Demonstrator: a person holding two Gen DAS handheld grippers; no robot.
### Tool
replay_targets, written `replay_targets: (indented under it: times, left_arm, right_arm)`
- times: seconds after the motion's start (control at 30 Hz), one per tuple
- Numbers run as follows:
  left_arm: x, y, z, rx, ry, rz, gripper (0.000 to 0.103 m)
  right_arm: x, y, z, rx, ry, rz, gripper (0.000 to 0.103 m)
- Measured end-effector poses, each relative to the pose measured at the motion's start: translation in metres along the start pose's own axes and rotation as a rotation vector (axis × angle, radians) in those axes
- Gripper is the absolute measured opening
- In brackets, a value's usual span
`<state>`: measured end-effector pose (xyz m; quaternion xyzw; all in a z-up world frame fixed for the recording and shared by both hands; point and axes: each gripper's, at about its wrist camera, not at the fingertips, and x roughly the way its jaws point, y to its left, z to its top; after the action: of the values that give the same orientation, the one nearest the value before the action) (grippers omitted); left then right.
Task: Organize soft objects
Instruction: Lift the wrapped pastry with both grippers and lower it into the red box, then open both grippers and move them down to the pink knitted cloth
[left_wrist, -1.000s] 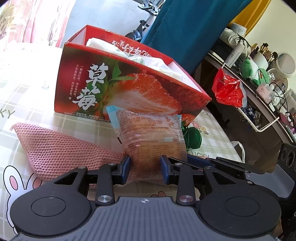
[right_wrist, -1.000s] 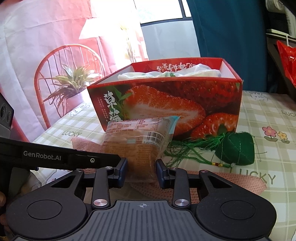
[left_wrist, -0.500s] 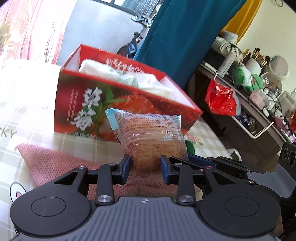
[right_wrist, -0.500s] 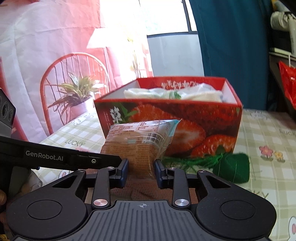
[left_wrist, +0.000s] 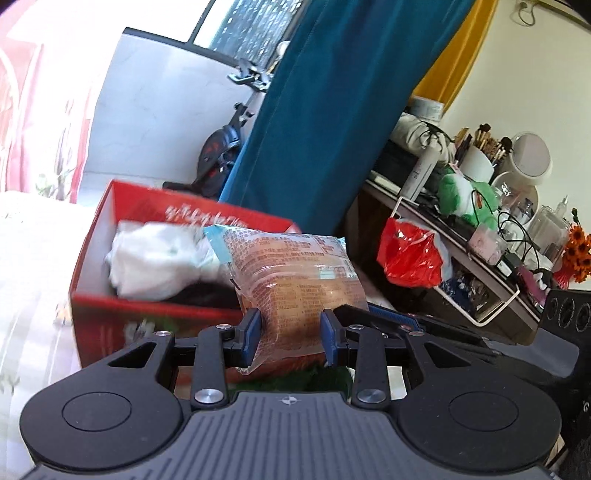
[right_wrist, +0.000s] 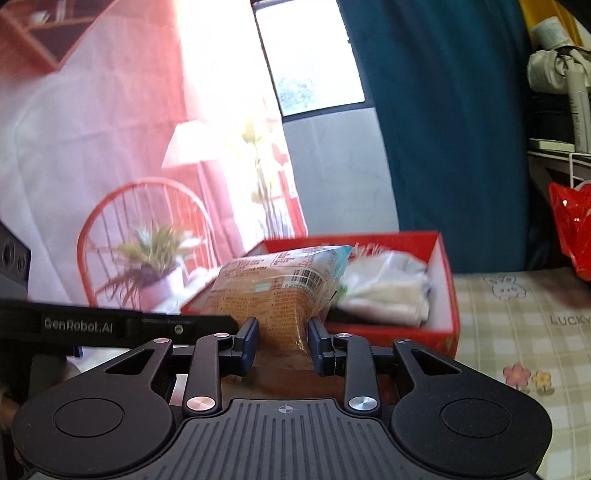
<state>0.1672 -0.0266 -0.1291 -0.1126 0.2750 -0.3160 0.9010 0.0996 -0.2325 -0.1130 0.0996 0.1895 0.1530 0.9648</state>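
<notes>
**Bread packet held over the box by both claws**

The left claw (left_wrist: 290, 341) and the right claw (right_wrist: 282, 341) each pinch the lower part of the clear plastic packet of brown bread (left_wrist: 295, 280), blue pads pressed into its sides. The two-sided hold likely keeps the soft, yielding packet upright and unsquashed. It hangs above the near edge of the red strawberry-printed cardboard box (left_wrist: 92, 258), which already holds a crumpled white cloth bundle (left_wrist: 155, 258). The free space beside that bundle looks like the intended spot on the checked desk (right_wrist: 517, 332).
</notes>
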Motion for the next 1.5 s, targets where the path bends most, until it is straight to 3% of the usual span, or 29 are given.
replay_targets:
  times: [0.27, 0.97, 1.13, 1.5]
  left_arm:
    - [0.027, 0.01, 0.028, -0.014, 0.042, 0.023, 0.036]
    - [0.08, 0.043, 0.035, -0.034, 0.123, 0.131, 0.036]
    - [0.079, 0.038, 0.033, 0.004, 0.111, 0.153, 0.036]
    - [0.051, 0.023, 0.031, 0.074, 0.075, 0.216, 0.041]
  right_arm:
    - [0.029, -0.019, 0.029, 0.031, 0.015, -0.016, 0.027]
    - [0.099, -0.025, 0.019, 0.106, 0.134, -0.055, 0.026]
    - [0.099, -0.028, 0.015, 0.103, 0.137, -0.073, 0.027]
    - [0.064, -0.026, 0.01, 0.039, 0.06, -0.115, 0.03]
